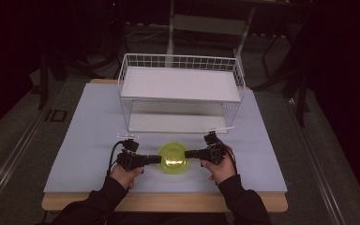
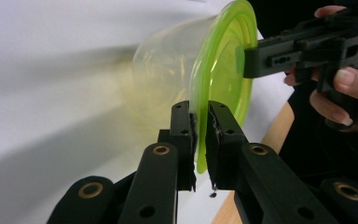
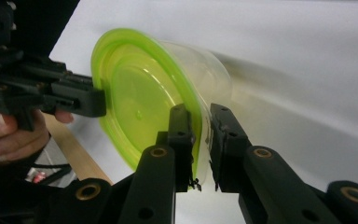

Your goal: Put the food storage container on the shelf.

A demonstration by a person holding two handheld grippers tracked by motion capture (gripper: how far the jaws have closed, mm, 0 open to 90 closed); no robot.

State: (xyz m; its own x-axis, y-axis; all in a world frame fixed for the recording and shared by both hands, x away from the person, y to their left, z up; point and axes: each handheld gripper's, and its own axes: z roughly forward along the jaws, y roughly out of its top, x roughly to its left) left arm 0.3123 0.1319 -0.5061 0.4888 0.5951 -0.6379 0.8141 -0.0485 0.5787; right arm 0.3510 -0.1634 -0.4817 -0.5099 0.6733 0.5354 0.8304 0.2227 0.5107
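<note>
Grasp step: left gripper (image 1: 158, 159) at nine o'clock and right gripper (image 1: 188, 153) at three o'clock both clamp the tub's (image 1: 173, 158) lid rim; next comes a level, joint lift.

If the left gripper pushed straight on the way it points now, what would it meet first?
Left gripper points across the green-lidded container, whose rim its jaws already pinch. Past that, the right gripper on the opposite rim looks next, though depth is hard to judge.
</note>
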